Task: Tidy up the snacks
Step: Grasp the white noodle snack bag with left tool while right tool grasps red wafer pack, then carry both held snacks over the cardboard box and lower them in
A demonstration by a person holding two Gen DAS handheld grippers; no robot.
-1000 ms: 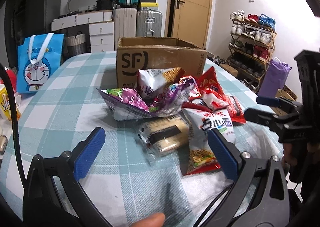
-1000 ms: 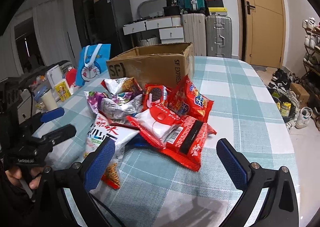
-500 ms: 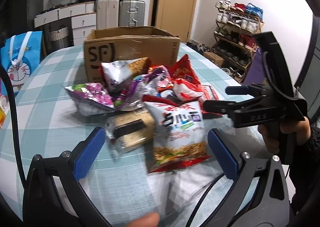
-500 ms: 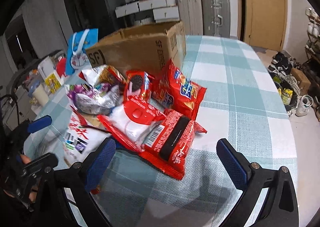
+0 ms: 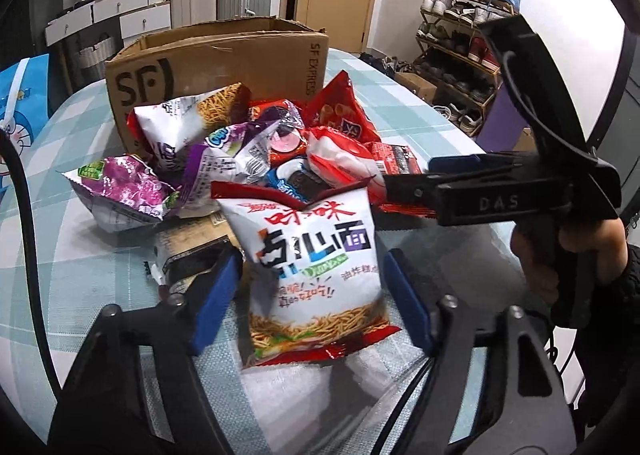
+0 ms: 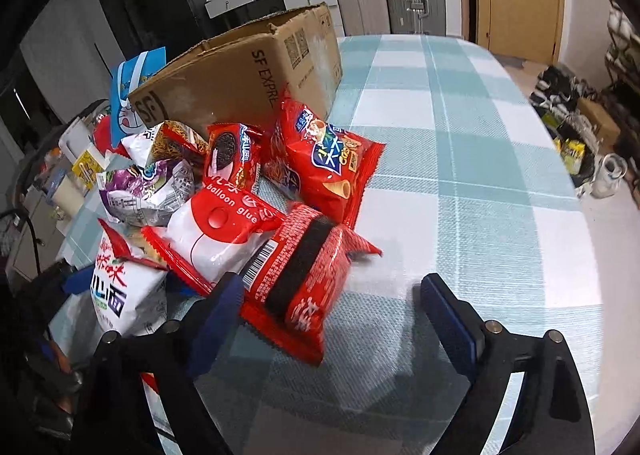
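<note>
On the cardboard box [image 5: 224, 55] we read "SF" in black on one face and "SF EXPRESS" running down the next; its flaps stand open and its walls are creased and scuffed. It sits on a table [image 6: 460, 159] covered in a woven teal-and-white checked cloth. The heap of snacks [image 5: 256, 151] lies right against the front of the box: glossy, crinkled foil and plastic bags, mostly red, white and purple.

Nearest our left gripper [image 5: 312, 291] is a white noodle bag [image 5: 316, 255] with a red jagged top edge, large Chinese characters in red, black and blue, and a picture of fried noodles along the bottom. Our jaws stand wide open on either side of its lower half, blue pads clear of it, holding nothing.

From the right wrist view we read "balloon glue" on a puffy red-and-white bag [image 6: 216, 231], see a chocolate sandwich biscuit pictured on a red pack [image 6: 230, 155], and cone shapes on a red crisp bag [image 6: 328, 167]. Our right gripper [image 6: 332, 307] is wide open and empty too; a red packet [image 6: 300, 287] with a black band and a barcode lies between its pads, against the left one. That gripper's body reads "DAS" in the left wrist view.
</note>
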